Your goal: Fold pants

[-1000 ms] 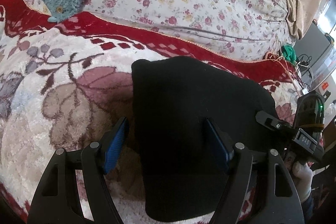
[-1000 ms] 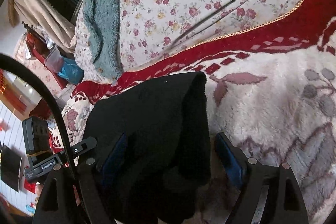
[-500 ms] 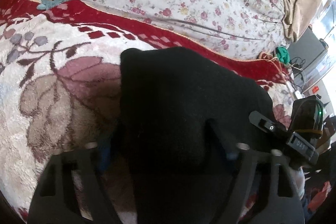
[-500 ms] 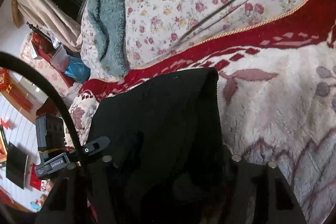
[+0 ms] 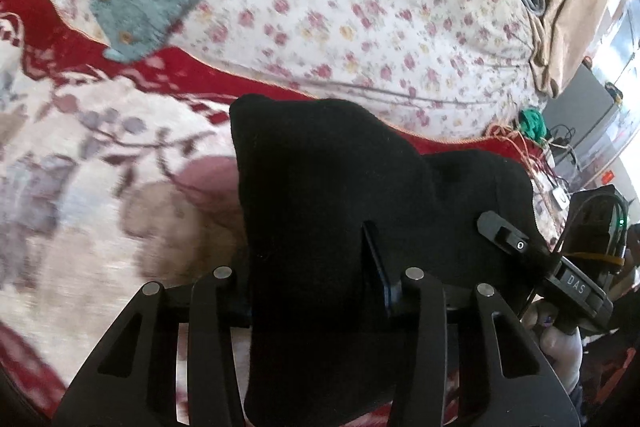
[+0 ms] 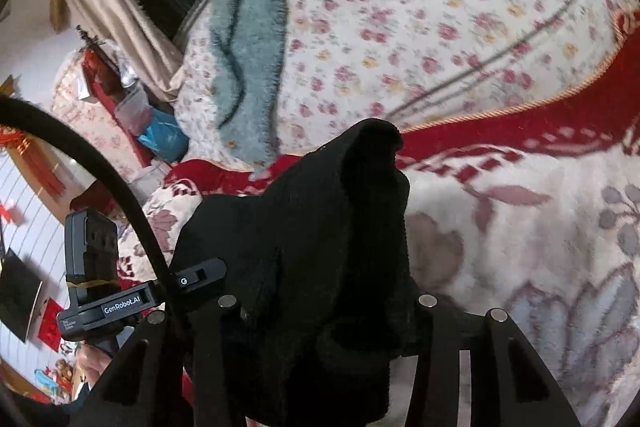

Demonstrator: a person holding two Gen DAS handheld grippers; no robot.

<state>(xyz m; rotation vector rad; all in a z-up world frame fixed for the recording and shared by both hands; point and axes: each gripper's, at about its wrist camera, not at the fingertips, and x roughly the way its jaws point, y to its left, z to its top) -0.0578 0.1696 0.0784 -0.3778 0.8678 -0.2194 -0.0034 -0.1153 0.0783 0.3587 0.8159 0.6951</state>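
Your left gripper (image 5: 316, 291) and right gripper (image 6: 328, 323) are closing on the black pants (image 5: 340, 187) (near edge bunched between each), raised over the patterned blanket (image 5: 100, 187) for folding.

The right gripper (image 6: 320, 307) is closing on a bunched fold of the black pants (image 6: 320, 227), the cloth filling the gap between its fingers and rising in a peak above the bed. Beneath lies a plush blanket (image 6: 540, 227) with a red border and leaf pattern. Behind it is a floral quilt (image 6: 420, 19) with a grey-green fleece garment (image 6: 248, 39) draped over it. At lower left the left gripper (image 6: 192, 277) shows, also at the pants.
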